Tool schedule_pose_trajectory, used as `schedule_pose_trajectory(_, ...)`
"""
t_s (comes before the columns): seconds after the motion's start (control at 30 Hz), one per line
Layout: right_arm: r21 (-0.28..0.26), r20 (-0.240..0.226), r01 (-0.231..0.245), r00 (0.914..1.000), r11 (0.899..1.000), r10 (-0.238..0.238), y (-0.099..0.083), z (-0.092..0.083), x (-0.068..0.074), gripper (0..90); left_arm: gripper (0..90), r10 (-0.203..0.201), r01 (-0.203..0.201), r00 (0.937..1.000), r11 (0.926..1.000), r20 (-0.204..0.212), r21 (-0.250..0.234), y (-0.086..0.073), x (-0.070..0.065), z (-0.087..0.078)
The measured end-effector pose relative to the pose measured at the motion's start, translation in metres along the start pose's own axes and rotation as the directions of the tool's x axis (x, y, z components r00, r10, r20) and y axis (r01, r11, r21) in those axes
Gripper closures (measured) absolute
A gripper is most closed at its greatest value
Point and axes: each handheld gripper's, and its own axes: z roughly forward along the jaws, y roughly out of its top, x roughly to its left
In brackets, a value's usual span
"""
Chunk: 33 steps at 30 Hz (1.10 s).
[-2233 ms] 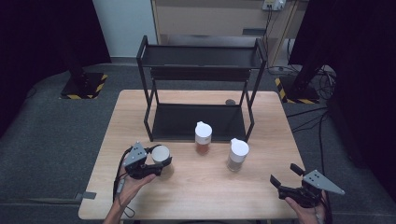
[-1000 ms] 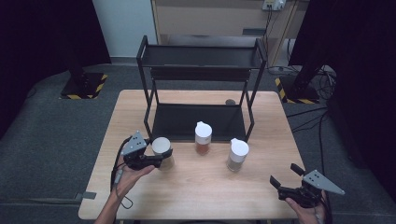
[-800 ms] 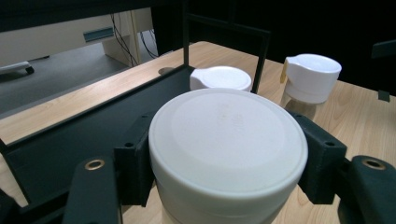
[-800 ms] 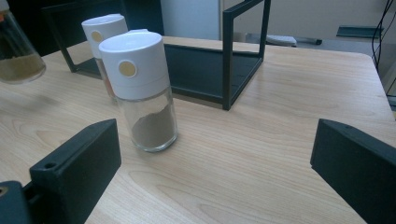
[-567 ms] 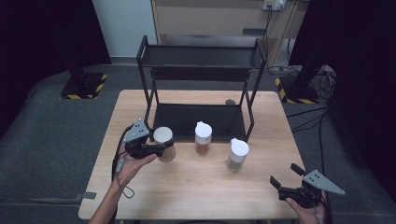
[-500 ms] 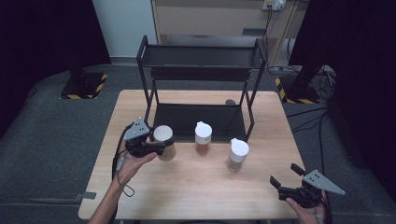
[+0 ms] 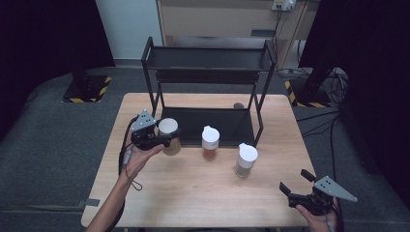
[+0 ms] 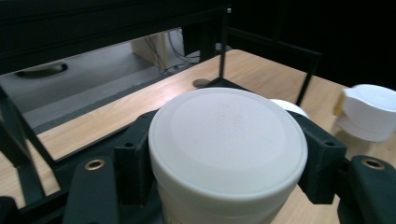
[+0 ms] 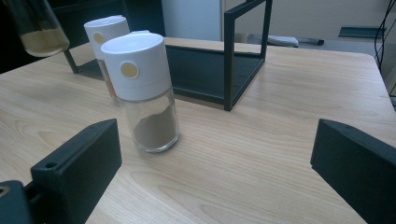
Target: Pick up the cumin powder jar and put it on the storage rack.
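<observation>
Black rack (image 7: 208,79) just behind gripped jar (image 7: 169,135).

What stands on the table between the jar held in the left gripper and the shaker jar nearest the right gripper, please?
In the high view, one white-capped shaker jar stands between the held jar and the nearest shaker jar.

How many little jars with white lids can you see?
3: held jar in the left hand-held gripper, lifted by the rack; middle jar and right jar standing on the table.
</observation>
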Motion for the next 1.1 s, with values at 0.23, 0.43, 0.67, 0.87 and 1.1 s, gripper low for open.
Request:
schedule_pose_trajectory(0.23,-0.001,-0.001,-0.001,1.0,1.0,0.001,0.0,0.0,0.0,2.2,32.6,-0.011,0.011,0.9973,0.9999,-0.072,0.001,0.01,0.002,0.017)
schedule_pose_trajectory(0.43,-0.005,-0.002,0.0,1.0,1.0,0.0,-0.001,0.0,-0.001,2.2,32.6,-0.02,0.019,0.9944,0.9998,-0.103,-0.005,0.014,0.003,0.029)
schedule_pose_trajectory(0.67,-0.002,-0.004,0.001,1.0,1.0,-0.001,0.0,0.0,0.0,2.2,32.6,-0.042,0.039,0.984,0.9991,-0.173,-0.016,0.013,0.0,0.05)
schedule_pose_trajectory(0.87,-0.007,-0.003,-0.002,1.0,1.0,0.002,-0.001,0.0,-0.001,2.2,32.6,-0.068,0.059,0.9732,0.9972,-0.22,-0.045,0.006,0.0,0.065)
schedule_pose_trajectory(1.1,-0.003,-0.008,-0.001,1.0,1.0,0.001,-0.001,0.0,-0.001,2.3,32.6,-0.094,0.081,0.9655,0.9946,-0.243,-0.066,-0.006,0.002,0.08)
